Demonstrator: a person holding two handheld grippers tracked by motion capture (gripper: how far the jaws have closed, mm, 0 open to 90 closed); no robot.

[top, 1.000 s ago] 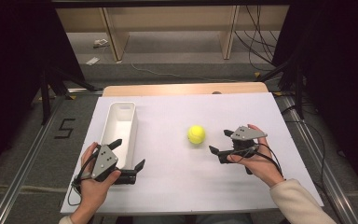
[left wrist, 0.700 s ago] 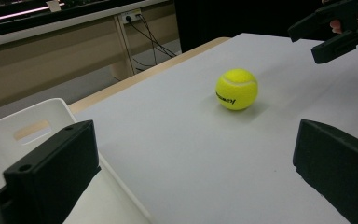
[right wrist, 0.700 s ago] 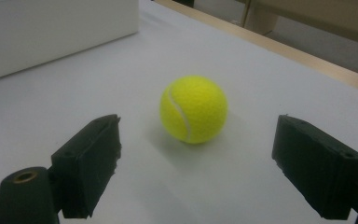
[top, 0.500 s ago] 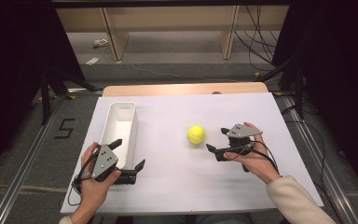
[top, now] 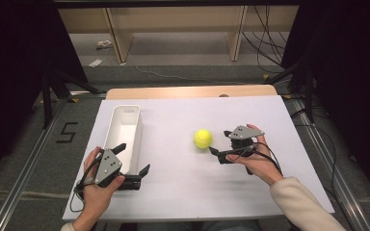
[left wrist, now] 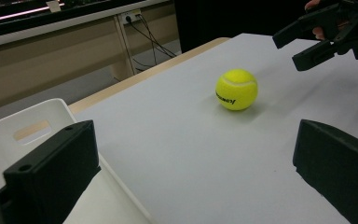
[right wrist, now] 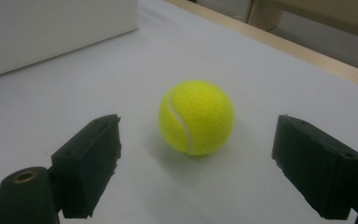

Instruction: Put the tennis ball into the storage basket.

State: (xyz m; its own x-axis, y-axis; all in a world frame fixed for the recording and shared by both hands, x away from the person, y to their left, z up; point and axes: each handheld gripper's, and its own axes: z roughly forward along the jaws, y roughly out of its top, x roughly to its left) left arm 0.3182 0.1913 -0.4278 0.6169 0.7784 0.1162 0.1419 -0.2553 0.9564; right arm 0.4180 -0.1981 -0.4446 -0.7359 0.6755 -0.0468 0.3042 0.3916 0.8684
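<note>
Tennis ball (top: 203, 138) sat on the white table (top: 183, 192), right of centre, well apart from the white bin (top: 125, 132) on the left. Right gripper (top: 215, 145) was just beside the ball on its right, jaws spread wide and pointing left at it. In the right gripper view the ball (right wrist: 196, 117) lay between the two jaws but a bit beyond the tips, touching neither as far as I could tell; the high view was too small to settle it. Left gripper (top: 132, 161) was at the near left, jaws apart w/ nothing between them, one jaw over the near end of the bin. Its own view showed the ball (left wrist: 236, 89) well off, w/ the right gripper (left wrist: 291, 46) past it at the far right, also open.
</note>
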